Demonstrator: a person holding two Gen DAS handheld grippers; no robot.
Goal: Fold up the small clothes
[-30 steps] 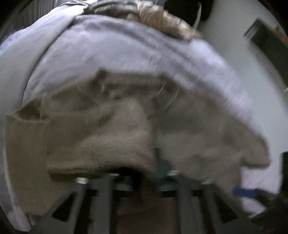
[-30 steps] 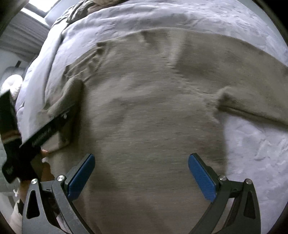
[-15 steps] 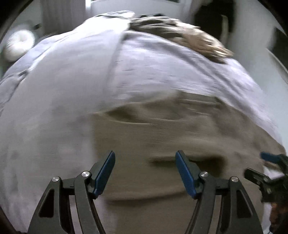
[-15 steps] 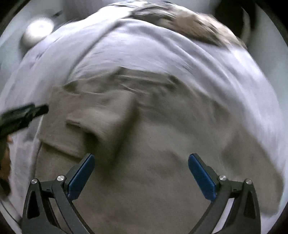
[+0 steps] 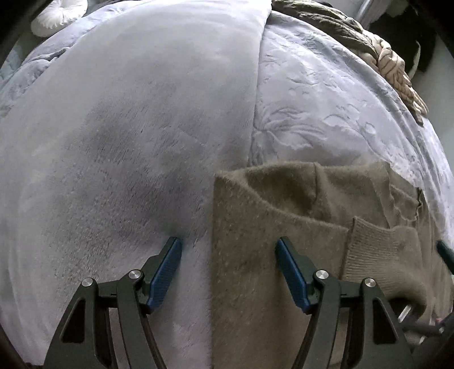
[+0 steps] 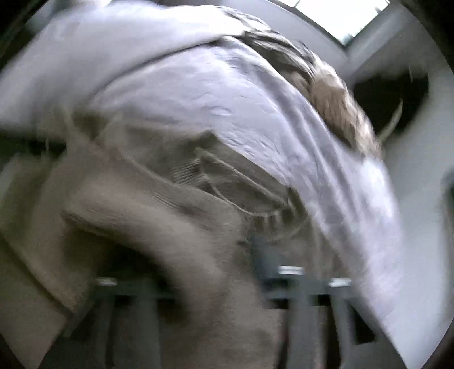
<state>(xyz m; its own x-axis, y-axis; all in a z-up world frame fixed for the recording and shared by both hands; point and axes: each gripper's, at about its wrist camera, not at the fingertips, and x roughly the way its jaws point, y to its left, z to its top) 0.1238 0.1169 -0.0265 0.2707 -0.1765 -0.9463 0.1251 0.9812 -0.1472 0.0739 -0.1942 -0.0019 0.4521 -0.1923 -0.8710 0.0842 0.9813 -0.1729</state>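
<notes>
We see one taupe knit sweater (image 5: 283,227), fuzzy and soft, with a ribbed cuff (image 5: 377,249) lying just right of the left claw (image 5: 228,268). That claw is spread wide, its two blue ridged pads (image 5: 166,272) holding nothing; the sweater's straight folded edge runs up between the fingers, so the right finger sits over knit and the left finger over a plush, pale lavender blanket (image 5: 127,127). Ahead and to the right of the claw lies an embossed lavender bedspread (image 5: 326,108) with a raised floral pattern. Far ahead, a crumpled brown-and-cream garment (image 5: 383,54) lies at the bed's edge, and a round white ruffled cushion (image 5: 58,14) sits far ahead to the left.

In the right wrist view all is blurred. The sweater (image 6: 176,227) bulges thick directly over the right claw (image 6: 249,255), covering its fingertips; a ribbed band shows just ahead. We cannot tell whether this claw is spread or pinching.
</notes>
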